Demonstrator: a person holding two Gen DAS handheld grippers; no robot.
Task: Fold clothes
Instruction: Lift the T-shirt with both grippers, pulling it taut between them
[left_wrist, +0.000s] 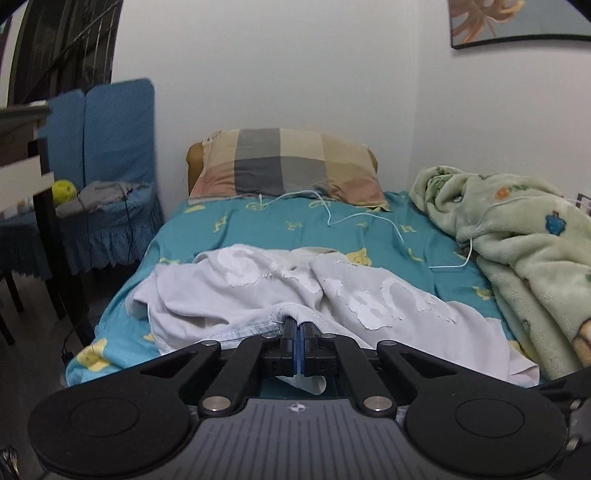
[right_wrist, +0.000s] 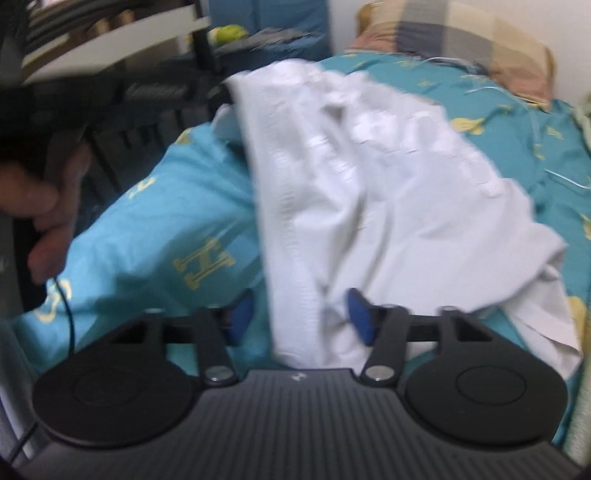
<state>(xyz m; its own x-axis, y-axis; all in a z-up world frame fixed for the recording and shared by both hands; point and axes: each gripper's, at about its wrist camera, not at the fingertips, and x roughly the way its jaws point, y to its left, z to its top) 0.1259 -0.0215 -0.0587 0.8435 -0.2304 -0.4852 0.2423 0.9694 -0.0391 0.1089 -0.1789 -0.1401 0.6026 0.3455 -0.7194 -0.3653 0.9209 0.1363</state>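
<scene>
Left tool (left_wrist: 299, 334): I see my blue pads pressed together on the ribbed hem of the shirt (left_wrist: 295, 295), a strip of cloth hanging below them.
Right tool (right_wrist: 301, 314): my jaws stand wide apart, with a fold of the shirt (right_wrist: 369, 177) lying between the pads (right_wrist: 360, 317); nothing pinched.
Hand (right_wrist: 40, 206): at the left edge of my right view, wrapped round a dark grip.
Shirt: white, crumpled, lying across the near half of the bed (left_wrist: 258, 225).
Cord (left_wrist: 362, 218): pale, trailing over the sheet beyond the shirt.
Blanket (left_wrist: 517, 236): green fleece, heaped on the right.
Pillow (left_wrist: 291, 166): checked, at the head.
</scene>
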